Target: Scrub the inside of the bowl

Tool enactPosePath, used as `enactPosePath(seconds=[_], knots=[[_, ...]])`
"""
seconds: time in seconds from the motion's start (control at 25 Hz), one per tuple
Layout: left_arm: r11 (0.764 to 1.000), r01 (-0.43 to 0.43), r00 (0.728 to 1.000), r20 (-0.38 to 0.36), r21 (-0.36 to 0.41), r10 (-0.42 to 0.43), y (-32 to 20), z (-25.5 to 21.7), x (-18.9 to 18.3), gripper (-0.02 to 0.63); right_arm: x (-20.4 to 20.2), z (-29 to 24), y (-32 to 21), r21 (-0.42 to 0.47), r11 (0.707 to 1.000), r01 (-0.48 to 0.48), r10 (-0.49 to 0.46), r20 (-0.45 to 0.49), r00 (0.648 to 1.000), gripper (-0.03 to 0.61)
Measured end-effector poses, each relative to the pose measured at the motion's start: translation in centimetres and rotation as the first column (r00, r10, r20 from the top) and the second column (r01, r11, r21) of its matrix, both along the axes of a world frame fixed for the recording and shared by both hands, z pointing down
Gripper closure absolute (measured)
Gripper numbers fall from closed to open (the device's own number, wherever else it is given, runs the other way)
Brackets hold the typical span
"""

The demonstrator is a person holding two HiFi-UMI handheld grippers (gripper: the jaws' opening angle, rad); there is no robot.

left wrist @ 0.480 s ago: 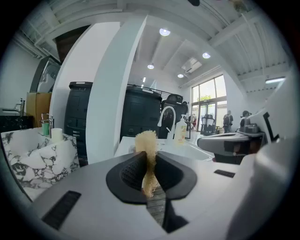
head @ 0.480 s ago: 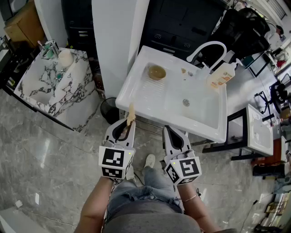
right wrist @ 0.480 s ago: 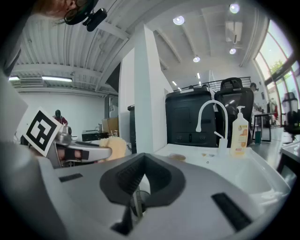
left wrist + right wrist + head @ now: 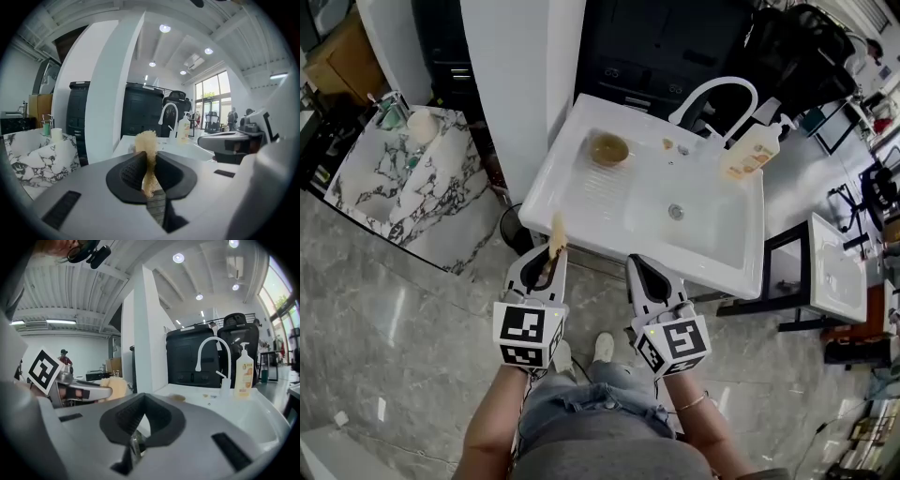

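Note:
A brown bowl (image 4: 608, 148) stands on the ribbed left part of the white sink (image 4: 581, 211); in the right gripper view the bowl (image 4: 177, 397) is a small shape on the sink's far side. My left gripper (image 4: 551, 255) is held in front of the sink's near edge, shut on a yellow sponge (image 4: 556, 233). In the left gripper view the sponge (image 4: 146, 143) sticks up between the black pads of the left gripper (image 4: 149, 164). My right gripper (image 4: 649, 277) is beside it, shut with nothing in it, and the right gripper (image 4: 140, 420) points at the sink.
A white faucet (image 4: 715, 97) and a soap bottle (image 4: 748, 155) stand at the sink's back right. A white pillar (image 4: 516, 84) rises left of the sink, with a marble-patterned counter (image 4: 394, 187) further left. A black bin (image 4: 514, 227) is under the sink's left corner. A white stand (image 4: 834, 272) is at the right.
In the head view the sink and both grippers have shifted slightly left and up. Both grippers keep the same pose, and the sponge stays in the left one.

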State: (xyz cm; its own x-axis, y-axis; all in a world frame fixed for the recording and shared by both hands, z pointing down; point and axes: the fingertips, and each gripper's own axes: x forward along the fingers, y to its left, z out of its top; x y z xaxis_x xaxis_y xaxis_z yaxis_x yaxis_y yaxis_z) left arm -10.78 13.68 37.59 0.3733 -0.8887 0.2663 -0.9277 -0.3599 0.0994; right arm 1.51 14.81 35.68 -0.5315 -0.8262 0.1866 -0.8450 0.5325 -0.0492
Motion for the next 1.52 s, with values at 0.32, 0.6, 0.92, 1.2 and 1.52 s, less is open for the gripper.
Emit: enactPosePath(seconds=[0.32, 0.6, 0.92, 1.2, 1.52], knots=[[0.996, 0.089, 0.996, 0.007, -0.001, -0.089, -2.7, -0.3, 3.5, 0.568, 3.0, 0.0, -4.9, 0.001, 0.992, 0.123, -0.123, -0.046, 0.991, 0.568], [0.987, 0.158, 0.986, 0.057, 0.021, -0.159, -4.0, -0.9, 6.6, 0.568, 5.0, 0.6, -8.0, -0.007, 0.968, 0.252, -0.251, -0.128, 0.96, 0.568], [0.98, 0.197, 0.975, 0.098, 0.014, -0.197, -5.8, -0.7, 8.0, 0.568, 5.0, 1.3, -10.1, -0.025, 0.947, 0.319, -0.317, -0.214, 0.924, 0.568], [0.983, 0.185, 0.979, 0.085, 0.001, -0.184, -8.8, 0.4, 7.8, 0.568, 4.2, 3.2, -13.1, -0.064, 0.938, 0.34, -0.343, -0.304, 0.889, 0.568], [0.987, 0.158, 0.984, 0.091, -0.011, -0.156, -14.1, 1.4, 4.3, 0.568, 0.2, 5.9, -18.3, -0.127, 0.935, 0.332, -0.355, -0.391, 0.849, 0.566]])
